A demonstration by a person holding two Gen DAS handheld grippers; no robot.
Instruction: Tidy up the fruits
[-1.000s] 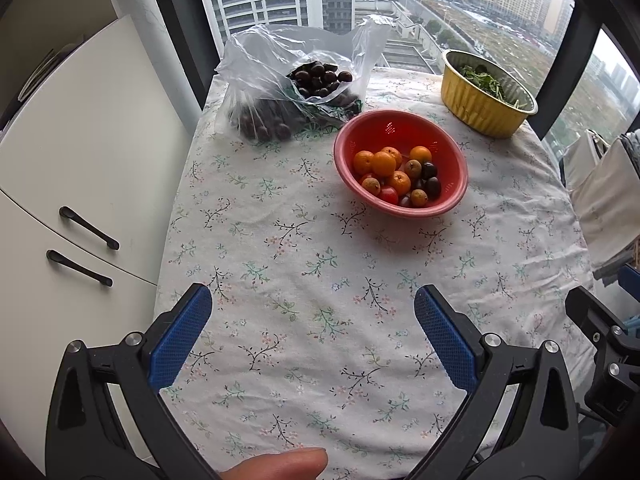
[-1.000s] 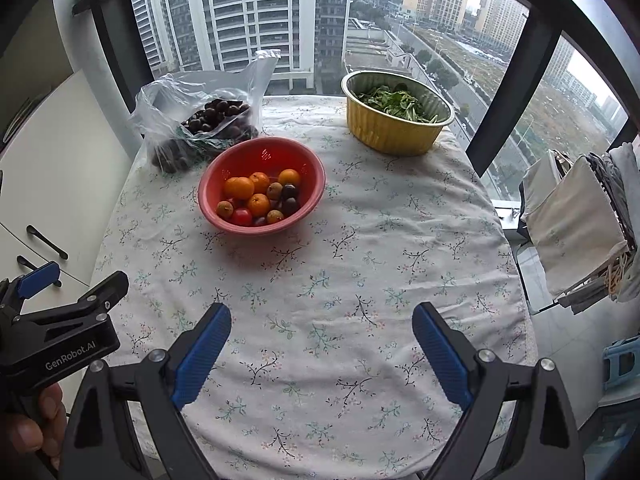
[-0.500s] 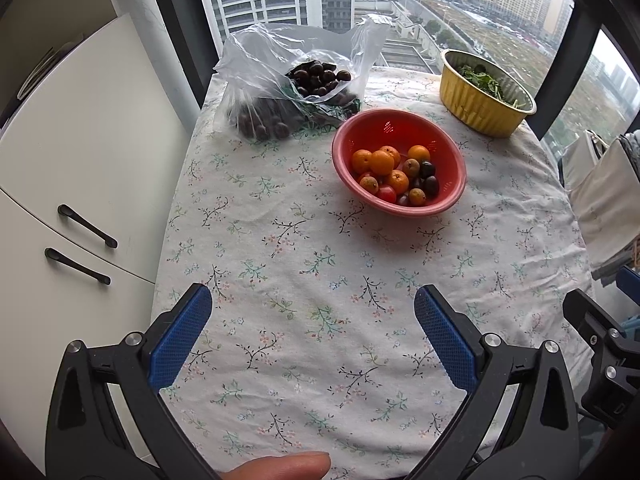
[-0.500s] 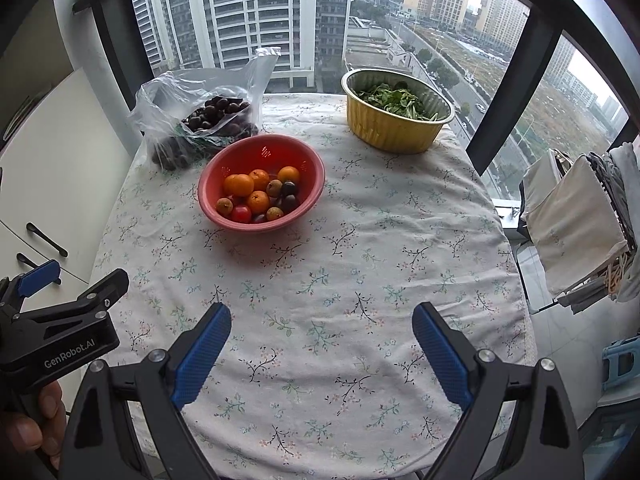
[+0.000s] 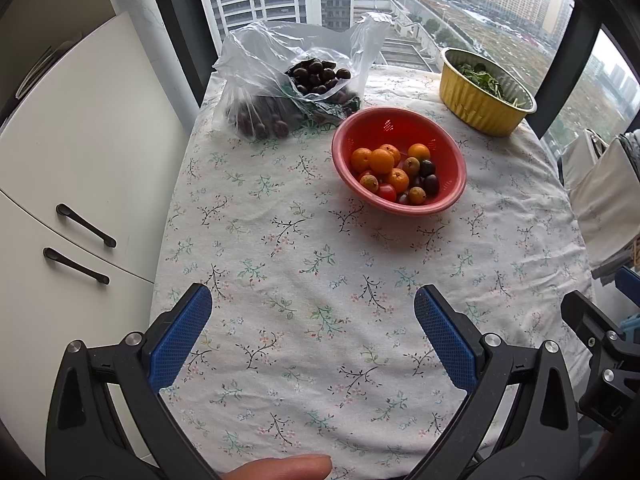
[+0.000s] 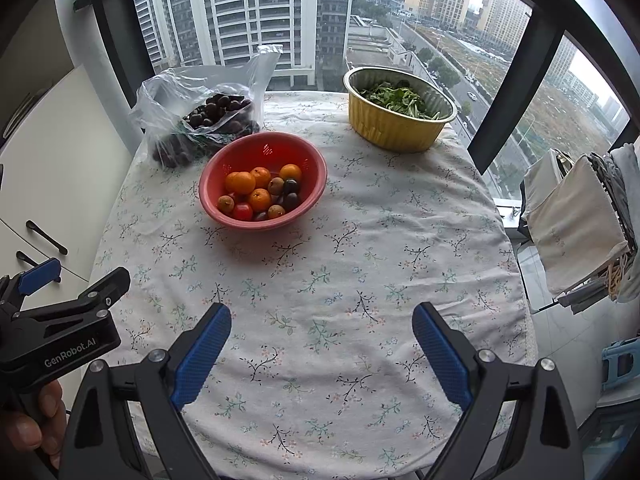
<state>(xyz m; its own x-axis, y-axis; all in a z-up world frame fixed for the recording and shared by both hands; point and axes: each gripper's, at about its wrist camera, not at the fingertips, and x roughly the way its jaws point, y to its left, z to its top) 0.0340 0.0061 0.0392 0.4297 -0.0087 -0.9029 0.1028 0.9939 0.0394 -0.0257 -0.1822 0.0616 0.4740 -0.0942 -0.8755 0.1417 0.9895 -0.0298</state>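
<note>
A: Left wrist view, item one: left gripper (image 5: 313, 322), blue-padded fingers (image 5: 182, 334) spread wide, nothing between them, held over the near part of the floral tablecloth (image 5: 304, 280). A fingertip of the holding hand (image 5: 280, 468) shows at the bottom edge.

B: And the other one?

A: Right gripper (image 6: 322, 344), same pattern: blue pads (image 6: 438, 354) wide apart, empty, above the near edge of the cloth. Part of the left gripper's black body sits at its lower left, lettered "GenRobot.AI".

B: Landmark for the rest?

A: The red colander bowl (image 5: 356, 130), standing on the cloth well beyond both grippers. All places below are taken from it.

B: Contents?

A: Mixed fruit (image 5: 396, 178): several small oranges, one red tomato-like piece, some dark plums, a few brownish-yellow round fruits. All lie inside the bowl, heaped toward its near side.

B: Behind it?

A: To the far left of the bowl, just beside its rim, a clear plastic bag (image 5: 256, 68), mouth open, full of dark round fruit (image 5: 320, 76); contact with the bowl cannot be told. To the far right of the bowl, apart from it, a gold foil pan (image 6: 384, 128) holding leafy greens (image 6: 396, 100).

B: Off the table?

A: Left of the bowl, past the table edge, a white cabinet (image 5: 80, 140) with two black handles. Right of the bowl, past the table edge, cloths on a rack (image 6: 572, 216). Behind it, a window onto tower blocks.
</note>
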